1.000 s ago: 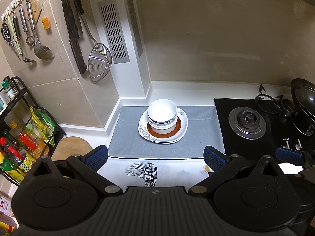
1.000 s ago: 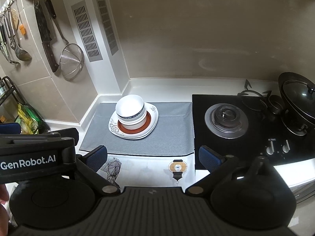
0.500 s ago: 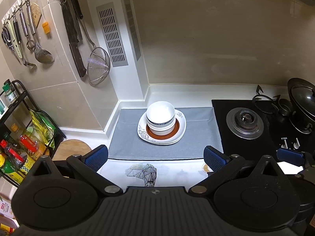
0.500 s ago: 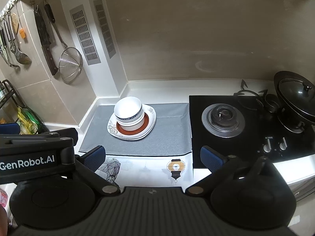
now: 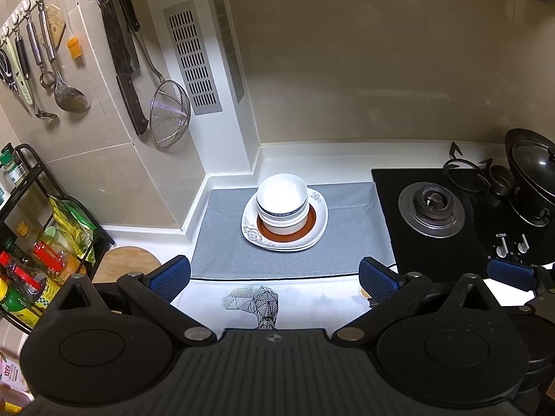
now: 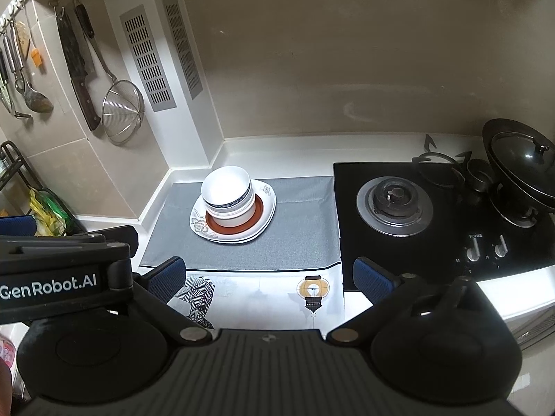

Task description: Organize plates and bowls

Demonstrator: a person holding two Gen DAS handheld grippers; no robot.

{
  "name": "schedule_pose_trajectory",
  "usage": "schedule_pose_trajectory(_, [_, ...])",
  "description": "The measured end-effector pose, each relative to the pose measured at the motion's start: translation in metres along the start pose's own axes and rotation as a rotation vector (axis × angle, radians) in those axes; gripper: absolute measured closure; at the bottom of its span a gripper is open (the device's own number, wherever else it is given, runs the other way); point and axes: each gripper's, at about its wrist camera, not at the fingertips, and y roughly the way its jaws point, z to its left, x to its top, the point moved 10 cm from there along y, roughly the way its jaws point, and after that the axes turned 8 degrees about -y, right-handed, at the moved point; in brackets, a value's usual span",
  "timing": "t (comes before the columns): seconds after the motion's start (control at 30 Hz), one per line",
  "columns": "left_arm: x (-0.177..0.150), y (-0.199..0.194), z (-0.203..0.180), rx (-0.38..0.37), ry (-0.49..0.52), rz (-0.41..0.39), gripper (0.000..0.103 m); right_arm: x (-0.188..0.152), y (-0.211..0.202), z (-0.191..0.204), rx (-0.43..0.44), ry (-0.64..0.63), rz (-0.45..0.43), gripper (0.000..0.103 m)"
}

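Bowls (image 5: 281, 200) stacked on plates (image 5: 317, 222) sit well beyond both grippers' spread, empty fingers (image 5: 171, 275).

A grey mat (image 5: 288, 256) lies on the white table (image 5: 347, 159), just left of a black hob (image 5: 433, 242) with a bare burner (image 5: 431, 208). A lidded wok (image 5: 532, 166) sits at the hob's far right, two knobs (image 5: 510, 248) near its front edge. On the left wall hang a strainer (image 5: 170, 114), a cleaver (image 5: 123, 69) and a ladle (image 5: 71, 98). A rack (image 5: 31, 228) of bottles stands at far left, a round wooden board (image 5: 125, 263) beside it.
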Motion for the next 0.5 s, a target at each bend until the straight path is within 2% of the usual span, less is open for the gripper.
schedule_pose_trajectory(0.5, [-0.004,0.02,0.025,0.004,-0.031,0.04,0.0,0.0,0.021,0.021,0.01,-0.033,0.04,0.0])
